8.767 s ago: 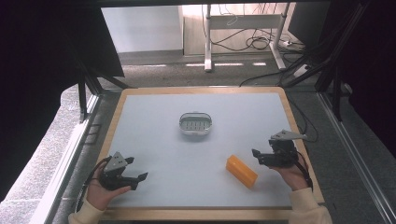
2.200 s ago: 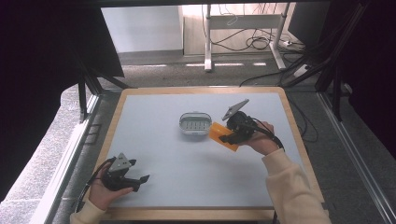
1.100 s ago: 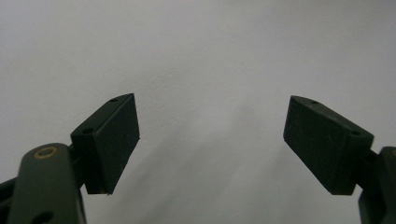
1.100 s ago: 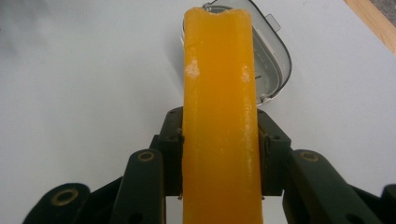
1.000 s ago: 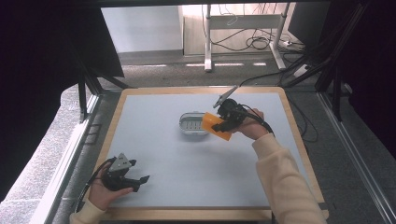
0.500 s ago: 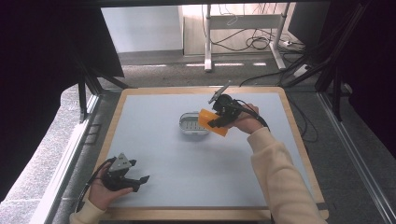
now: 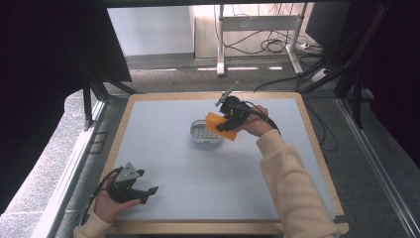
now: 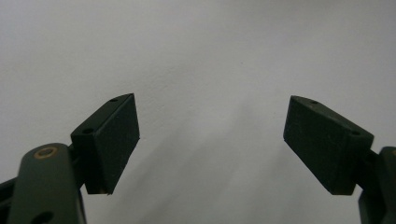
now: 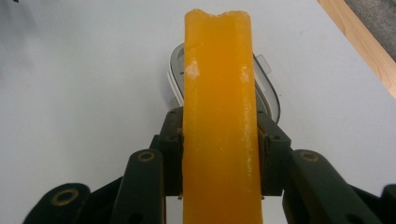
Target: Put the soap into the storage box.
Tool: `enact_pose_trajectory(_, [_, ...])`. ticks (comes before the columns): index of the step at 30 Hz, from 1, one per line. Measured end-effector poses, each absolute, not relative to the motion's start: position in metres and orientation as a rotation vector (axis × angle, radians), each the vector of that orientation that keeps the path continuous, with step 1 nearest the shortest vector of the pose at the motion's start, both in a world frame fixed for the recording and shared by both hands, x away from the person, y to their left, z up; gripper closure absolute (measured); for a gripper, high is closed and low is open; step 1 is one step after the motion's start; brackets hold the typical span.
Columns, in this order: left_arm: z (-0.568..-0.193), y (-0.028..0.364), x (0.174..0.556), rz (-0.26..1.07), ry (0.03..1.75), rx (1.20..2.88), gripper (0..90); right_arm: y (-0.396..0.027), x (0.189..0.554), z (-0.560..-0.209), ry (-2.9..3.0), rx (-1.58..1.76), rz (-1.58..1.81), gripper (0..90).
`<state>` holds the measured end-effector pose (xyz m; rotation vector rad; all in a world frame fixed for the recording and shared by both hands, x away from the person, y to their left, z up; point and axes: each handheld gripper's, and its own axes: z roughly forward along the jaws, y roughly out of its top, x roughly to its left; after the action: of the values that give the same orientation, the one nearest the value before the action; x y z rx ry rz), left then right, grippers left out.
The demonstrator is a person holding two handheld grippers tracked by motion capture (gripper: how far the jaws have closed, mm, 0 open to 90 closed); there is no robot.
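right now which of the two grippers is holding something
The right gripper, shut on the orange bar above the small dish. The left gripper sits open near the table's front edge.

The orange bar (image 9: 218, 116) hides most of the soap dish (image 9: 267, 88), and the picture's bottom edge cuts it off.

Bright, even overhead light on the table (image 7: 163, 148), dark surroundings, soft shadows

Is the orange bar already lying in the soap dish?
No, the right claw holds the orange bar tilted above the soap dish.
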<state>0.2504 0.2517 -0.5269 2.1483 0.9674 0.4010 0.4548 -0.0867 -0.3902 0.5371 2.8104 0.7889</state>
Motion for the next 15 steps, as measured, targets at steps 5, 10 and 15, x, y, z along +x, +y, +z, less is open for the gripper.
enact_pose_trajectory(5, [-0.527,0.252,0.25,0.403,0.965,2.153,18.4,-0.082,0.46,-0.391,2.815,0.529,0.804,61.9])
enact_pose_trajectory(10, [-0.527,0.252,0.251,0.401,0.965,2.154,18.4,-0.078,0.465,-0.391,2.82,0.514,0.808,61.9])
enact_pose_trajectory(15, [-0.527,0.253,0.251,0.397,0.963,2.156,18.5,-0.073,0.469,-0.396,2.83,0.504,0.802,62.0])
